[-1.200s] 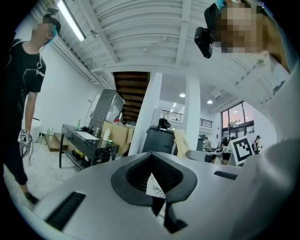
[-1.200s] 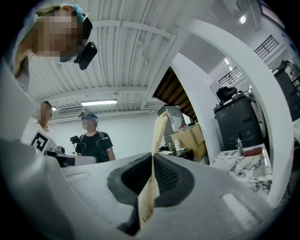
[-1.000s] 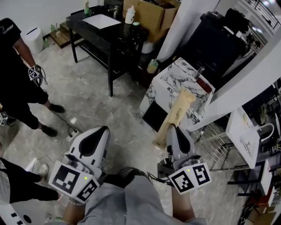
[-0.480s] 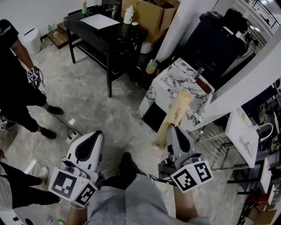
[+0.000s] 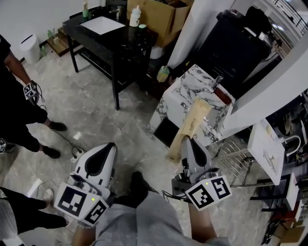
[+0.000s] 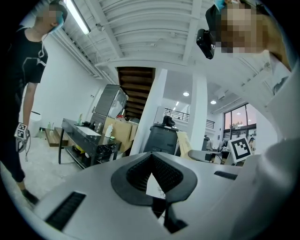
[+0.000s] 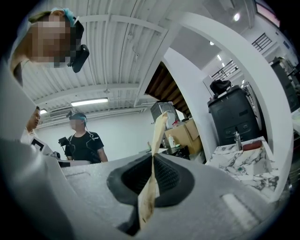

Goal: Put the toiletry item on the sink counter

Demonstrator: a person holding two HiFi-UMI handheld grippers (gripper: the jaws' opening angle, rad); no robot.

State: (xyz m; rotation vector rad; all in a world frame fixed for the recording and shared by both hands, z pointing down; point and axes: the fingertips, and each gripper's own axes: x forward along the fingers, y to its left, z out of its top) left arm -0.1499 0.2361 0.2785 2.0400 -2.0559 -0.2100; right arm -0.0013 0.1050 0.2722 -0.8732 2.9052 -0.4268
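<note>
A long flat tan packet (image 5: 192, 122) sticks up and forward from my right gripper (image 5: 185, 139), which is shut on its lower end. In the right gripper view the packet (image 7: 157, 136) stands edge-on between the closed pads of my right gripper (image 7: 152, 157). Just beyond it is a marble-patterned sink counter (image 5: 192, 89) with a faucet (image 5: 217, 79); that counter (image 7: 243, 161) also shows at the right of the right gripper view. My left gripper (image 5: 108, 146) hangs low at the left over the floor, shut, with nothing seen held; its pads (image 6: 164, 173) meet at the tip.
A black table (image 5: 130, 41) with a white basin (image 5: 102, 25) and a white bottle (image 5: 134, 17) stands at the back left, with a cardboard box (image 5: 154, 14) behind it. A person in black (image 5: 14, 110) stands at the left. A wire rack (image 5: 236, 163) is at the right.
The view has shifted a little, so the black table sits further up and left. My leg has swung forward between the grippers. The right gripper still holds the packet.
</note>
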